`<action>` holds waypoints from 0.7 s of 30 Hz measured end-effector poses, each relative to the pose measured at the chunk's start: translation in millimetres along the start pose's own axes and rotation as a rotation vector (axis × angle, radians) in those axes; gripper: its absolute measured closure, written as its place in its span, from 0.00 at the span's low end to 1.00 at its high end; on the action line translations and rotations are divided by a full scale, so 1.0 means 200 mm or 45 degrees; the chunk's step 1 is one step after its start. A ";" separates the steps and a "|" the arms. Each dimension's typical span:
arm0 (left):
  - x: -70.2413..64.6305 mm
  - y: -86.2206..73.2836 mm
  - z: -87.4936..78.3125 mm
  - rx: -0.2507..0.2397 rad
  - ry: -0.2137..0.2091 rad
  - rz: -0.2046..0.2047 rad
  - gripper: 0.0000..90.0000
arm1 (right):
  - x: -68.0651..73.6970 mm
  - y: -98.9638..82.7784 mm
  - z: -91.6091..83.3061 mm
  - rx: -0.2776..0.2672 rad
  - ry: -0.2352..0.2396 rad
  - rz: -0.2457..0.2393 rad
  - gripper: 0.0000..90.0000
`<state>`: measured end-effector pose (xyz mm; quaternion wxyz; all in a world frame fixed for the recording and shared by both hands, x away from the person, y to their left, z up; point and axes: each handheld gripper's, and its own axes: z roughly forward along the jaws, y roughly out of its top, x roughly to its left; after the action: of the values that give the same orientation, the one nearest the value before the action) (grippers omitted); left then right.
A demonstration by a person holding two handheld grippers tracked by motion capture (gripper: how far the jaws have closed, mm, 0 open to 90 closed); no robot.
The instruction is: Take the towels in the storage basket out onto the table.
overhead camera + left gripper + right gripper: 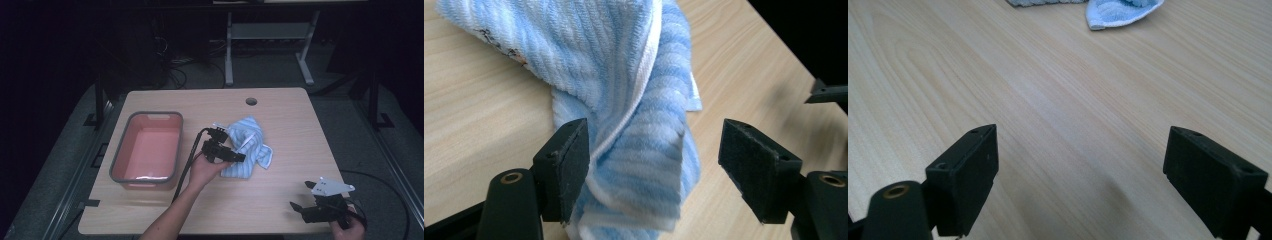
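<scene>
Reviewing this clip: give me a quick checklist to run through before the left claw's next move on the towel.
1. Left claw open: ok, wide gap between its pads.
2. Towel between the pads: ok, a fold sits there, touching one pad, not pinched.
3. Towel fully on the table: ok, crumpled near the middle.
4. Pink tub free for use: ok, nothing seen inside.
5. Right claw out of the way: ok, open, at the near right corner.

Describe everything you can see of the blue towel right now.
The towel is soft terry cloth in light blue and white stripes with a white hem. It lies crumpled and folded over itself on the wooden table, right of the pink tub. A fold sits between the open left tongs, brushing one pad.
</scene>
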<state>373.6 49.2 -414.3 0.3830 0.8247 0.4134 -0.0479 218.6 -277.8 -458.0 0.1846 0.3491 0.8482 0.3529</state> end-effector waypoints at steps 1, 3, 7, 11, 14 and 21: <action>0.00 0.00 -0.01 0.003 0.005 0.007 0.32 | 0.00 0.00 0.00 0.000 0.000 0.002 0.15; 0.00 -0.02 -0.02 -0.001 0.002 0.004 0.31 | 0.00 0.00 0.00 0.001 0.001 0.005 0.15; -0.01 -0.04 -0.04 -0.002 0.004 0.018 0.31 | 0.00 0.00 0.00 0.007 0.001 0.004 0.15; -0.01 -0.07 -0.07 -0.008 0.008 0.026 0.31 | -0.01 0.00 0.00 0.006 -0.005 -0.010 0.15; -0.01 -0.10 -0.09 -0.014 -0.004 0.026 0.31 | -0.01 0.00 0.00 0.003 -0.006 -0.002 0.15; -0.01 -0.17 -0.14 -0.022 -0.017 0.033 0.30 | -0.01 0.00 0.00 0.005 -0.001 -0.002 0.15</action>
<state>340.5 78.6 -413.3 0.3934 0.8264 0.4003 -0.0450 219.9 -278.9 -458.3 0.1844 0.3490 0.8491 0.3511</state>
